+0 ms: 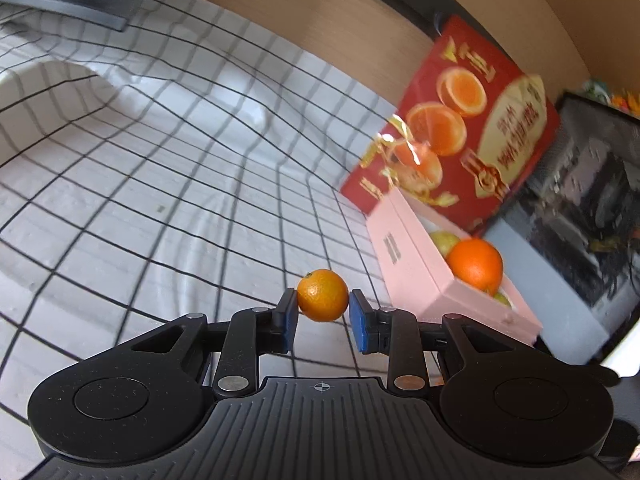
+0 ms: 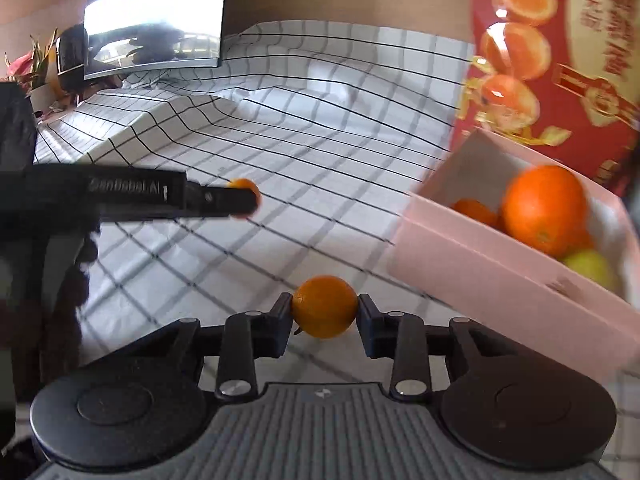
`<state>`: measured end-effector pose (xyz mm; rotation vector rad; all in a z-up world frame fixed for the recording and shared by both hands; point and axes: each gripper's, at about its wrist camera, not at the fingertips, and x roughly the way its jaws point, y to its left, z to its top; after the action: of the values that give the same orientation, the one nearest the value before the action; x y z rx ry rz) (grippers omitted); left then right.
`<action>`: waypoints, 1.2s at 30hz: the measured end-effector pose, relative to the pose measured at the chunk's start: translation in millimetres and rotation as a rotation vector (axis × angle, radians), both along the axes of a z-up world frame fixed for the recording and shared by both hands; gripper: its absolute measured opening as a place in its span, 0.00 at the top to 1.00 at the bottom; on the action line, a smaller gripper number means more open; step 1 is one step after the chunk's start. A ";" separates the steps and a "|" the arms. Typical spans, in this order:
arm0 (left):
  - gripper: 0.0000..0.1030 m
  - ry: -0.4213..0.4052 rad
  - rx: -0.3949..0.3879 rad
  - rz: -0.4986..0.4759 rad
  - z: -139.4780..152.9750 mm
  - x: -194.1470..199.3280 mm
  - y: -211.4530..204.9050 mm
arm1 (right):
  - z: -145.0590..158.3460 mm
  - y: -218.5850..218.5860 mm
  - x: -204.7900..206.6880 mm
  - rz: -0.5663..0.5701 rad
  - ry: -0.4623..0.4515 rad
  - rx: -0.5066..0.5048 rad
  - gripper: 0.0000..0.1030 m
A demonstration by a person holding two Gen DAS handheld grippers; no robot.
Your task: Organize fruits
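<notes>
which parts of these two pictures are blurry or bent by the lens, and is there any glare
Left wrist view: the red box is motion-blurred, the checked cloth bows with fisheye distortion. Right wrist view: the pink box and big orange are smeared, and the monitor shows bright glare.

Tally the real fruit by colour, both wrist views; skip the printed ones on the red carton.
Orange: 4. One in the left gripper, one in the right gripper, a large and a small one in the pink box.
Yellow-green: 2, in the box.
Total: 6
</notes>
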<state>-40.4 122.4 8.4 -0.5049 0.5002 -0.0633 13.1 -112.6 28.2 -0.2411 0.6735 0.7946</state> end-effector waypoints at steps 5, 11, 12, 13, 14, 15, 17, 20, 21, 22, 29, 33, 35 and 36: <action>0.69 0.037 0.020 -0.137 -1.0 6.9 -32.1 | -1.6 -59.9 -1.2 -0.109 0.044 0.015 0.67; 0.69 0.078 0.103 -0.265 -3.9 12.3 -76.4 | -10.5 -99.9 6.8 -0.215 0.092 0.031 0.67; 0.69 0.084 0.123 -0.269 -4.1 12.3 -79.8 | -10.8 -103.1 6.8 -0.220 0.090 0.039 0.65; 0.69 0.083 0.133 -0.267 -3.8 11.8 -81.1 | -11.0 -104.7 7.2 -0.223 0.094 0.041 0.62; 0.69 0.084 0.132 -0.267 -4.1 11.6 -80.8 | -10.9 -105.5 7.3 -0.229 0.097 0.040 0.60; 0.69 0.085 0.126 -0.266 -4.5 11.5 -79.8 | -11.5 -105.6 8.0 -0.239 0.098 0.034 0.54; 0.69 0.085 0.117 -0.265 -5.0 11.5 -77.8 | -12.2 -103.6 8.1 -0.259 0.101 0.026 0.41; 0.69 0.083 0.114 -0.261 -5.1 12.0 -77.3 | -13.1 -100.7 7.2 -0.281 0.108 0.024 0.26; 0.69 0.083 0.117 -0.260 -5.1 12.0 -77.8 | -13.7 -99.5 6.8 -0.286 0.109 0.023 0.22; 0.69 0.083 0.122 -0.260 -4.8 11.6 -78.3 | -14.4 -98.7 6.4 -0.290 0.111 0.024 0.17; 0.69 0.084 0.150 -0.258 -4.6 10.3 -81.9 | -19.7 -90.2 -0.2 -0.275 0.088 -0.010 0.01; 0.68 0.091 0.203 -0.262 -3.1 11.1 -89.0 | -17.9 -91.1 0.8 -0.282 0.111 -0.017 0.00; 0.68 0.096 0.236 -0.266 -2.1 11.9 -93.5 | -17.3 -91.9 -0.1 -0.275 0.116 -0.023 0.00; 0.68 0.098 0.247 -0.266 -2.4 12.0 -95.4 | -17.5 -92.4 -0.9 -0.271 0.112 -0.022 0.00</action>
<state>-28.4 27.0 6.0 -0.1976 0.6593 -0.2298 12.2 -205.0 10.7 -0.1215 0.8022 0.5437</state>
